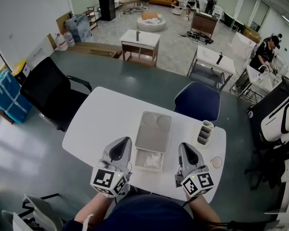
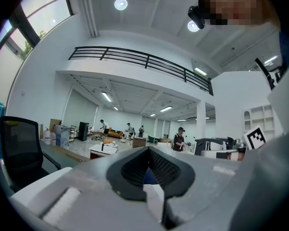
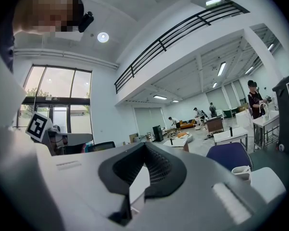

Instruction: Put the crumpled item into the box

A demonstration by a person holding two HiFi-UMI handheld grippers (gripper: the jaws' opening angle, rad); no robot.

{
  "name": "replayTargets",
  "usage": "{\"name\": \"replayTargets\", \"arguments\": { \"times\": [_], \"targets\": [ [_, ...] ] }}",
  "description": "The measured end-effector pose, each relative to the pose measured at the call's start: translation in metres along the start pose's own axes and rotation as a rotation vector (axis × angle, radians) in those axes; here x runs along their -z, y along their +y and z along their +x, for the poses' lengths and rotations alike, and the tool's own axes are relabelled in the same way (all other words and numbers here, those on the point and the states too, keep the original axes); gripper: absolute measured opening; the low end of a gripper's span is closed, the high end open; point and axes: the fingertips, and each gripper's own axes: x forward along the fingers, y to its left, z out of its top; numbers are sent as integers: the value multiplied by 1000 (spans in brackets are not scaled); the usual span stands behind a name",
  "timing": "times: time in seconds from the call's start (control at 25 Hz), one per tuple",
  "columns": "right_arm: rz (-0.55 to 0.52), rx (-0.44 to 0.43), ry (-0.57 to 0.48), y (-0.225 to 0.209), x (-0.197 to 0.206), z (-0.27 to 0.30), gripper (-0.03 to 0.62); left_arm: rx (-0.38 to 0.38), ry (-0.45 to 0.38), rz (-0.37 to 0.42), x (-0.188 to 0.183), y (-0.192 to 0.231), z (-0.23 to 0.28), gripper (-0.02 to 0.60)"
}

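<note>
A grey box (image 1: 138, 163) stands at the near edge of the white table (image 1: 101, 117), its lid (image 1: 153, 130) lying open and flat behind it. The white crumpled item (image 1: 154, 160) lies inside the box. My left gripper (image 1: 123, 140) hovers just left of the box and my right gripper (image 1: 184, 145) just right of it, both level with it. Each has its jaws together with nothing between them. In the left gripper view the left gripper (image 2: 148, 151) points out over the room, and so does the right gripper (image 3: 144, 146) in its view; neither shows the box.
A stack of paper cups (image 1: 204, 133) and a small round disc (image 1: 216, 162) sit on the table to the right. A black office chair (image 1: 50, 97) stands at the left, a blue chair (image 1: 198, 101) behind the table. People work at distant tables.
</note>
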Motion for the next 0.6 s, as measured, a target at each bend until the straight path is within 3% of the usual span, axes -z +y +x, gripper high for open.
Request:
{"name": "replayTargets", "arguments": {
  "times": [0.6],
  "targets": [
    [-5,-9,15,4,4,-1,2,26,26,7,9,-5,3,2]
  ]
}}
